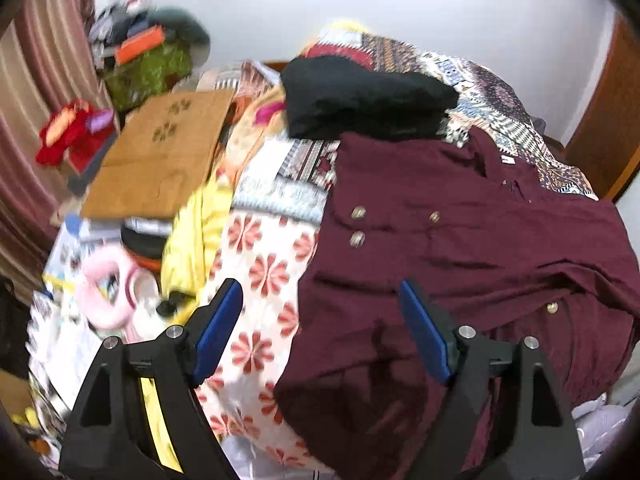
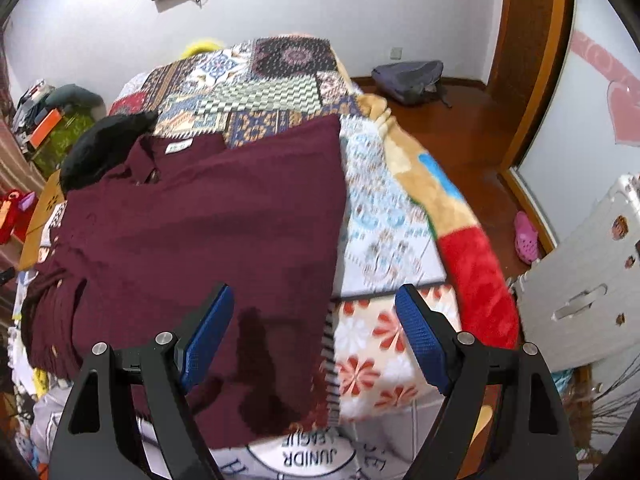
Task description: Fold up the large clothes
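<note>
The maroon garment (image 1: 460, 240) lies spread on the bed, over a floral sheet (image 1: 260, 264) and a patchwork cover (image 2: 256, 92). In the right wrist view its collar and white label point toward the far wall. Brass buttons show in the left wrist view, though blur softens them. A black folded cloth (image 1: 360, 100) sits at the garment's far edge, touching it; its nature cannot be made out. The garment's near hem is cut off behind the gripper bodies in both views.

The left gripper (image 1: 322, 300) hovers above the garment's edge, jaws wide apart, empty. The right gripper (image 2: 314, 304) likewise stands wide apart and holds nothing.

Clutter beside the bed, including a cardboard sheet (image 1: 160, 152), is smeared by motion.
</note>
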Tool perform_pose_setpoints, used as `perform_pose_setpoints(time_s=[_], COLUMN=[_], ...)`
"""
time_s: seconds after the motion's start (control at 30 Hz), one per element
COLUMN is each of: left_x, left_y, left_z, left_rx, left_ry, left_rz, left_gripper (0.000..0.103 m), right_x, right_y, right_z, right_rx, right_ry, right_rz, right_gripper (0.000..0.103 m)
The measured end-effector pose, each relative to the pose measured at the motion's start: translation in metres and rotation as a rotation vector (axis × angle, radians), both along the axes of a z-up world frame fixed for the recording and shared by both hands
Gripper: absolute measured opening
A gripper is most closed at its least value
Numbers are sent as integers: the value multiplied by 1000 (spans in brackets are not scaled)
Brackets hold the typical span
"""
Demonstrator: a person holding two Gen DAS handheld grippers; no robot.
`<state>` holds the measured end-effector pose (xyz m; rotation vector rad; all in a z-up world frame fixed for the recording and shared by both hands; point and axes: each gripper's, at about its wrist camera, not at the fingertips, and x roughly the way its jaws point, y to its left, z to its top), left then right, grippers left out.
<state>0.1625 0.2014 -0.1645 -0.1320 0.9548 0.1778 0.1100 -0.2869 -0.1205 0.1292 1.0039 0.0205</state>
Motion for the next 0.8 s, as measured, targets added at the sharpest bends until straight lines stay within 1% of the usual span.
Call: perform_pose_setpoints(time_s=[0.13, 0.23, 0.33, 0.43, 0.53, 0.57, 0.6, 0.63, 0.67, 0.7, 0.73, 0.77, 0.8], left_x=[-13, -24, -37, -45, -49, -50, -50, -50, -49, -48, -47, -47, -47], left_y=[16, 20, 20, 15, 12, 12, 11, 9, 7, 4, 0, -4, -7], left_z=[-25, -44, -62, -76, -82, -81, -80, -78, -76, -73, -70, -67, -63], left_rx=[-112, -180, -263, -326, -357, -364, -384, -404, -410, -395, -374, -352, -340], left_ry=[59, 98, 122, 142, 134, 128, 120, 102, 92, 93, 91, 85, 79], left_rz=[40, 60, 65, 60, 66, 65, 51, 24, -2, -25, -41, -60, -76], left_gripper=[80, 80, 80, 80, 80, 79, 79, 69, 57, 53, 44, 31, 25], right_x=[-8, -13, -14, -14, -16, -17, -17, -18, -19, -19, -19, -18, -17], right_y=[2, 3, 7, 12, 16, 17, 18, 18, 18, 18, 17, 17, 16], right_z=[-14, -20, -27, -37, -46, -46, -46, -46, -43, -41, -37, -32, -28], right_rx=[56, 121, 147, 152, 184, 193, 218, 227, 229, 234, 236, 234, 243], right_ry=[51, 77, 107, 133, 131, 125, 114, 106, 90, 76, 62, 44, 29], right_rz=[7, 8, 25, 38, 47, 48, 55, 52, 33, 22, 19, 21, 27], right_gripper=[80, 80, 80, 80, 80, 77, 66, 58, 54, 39, 21, 14, 12])
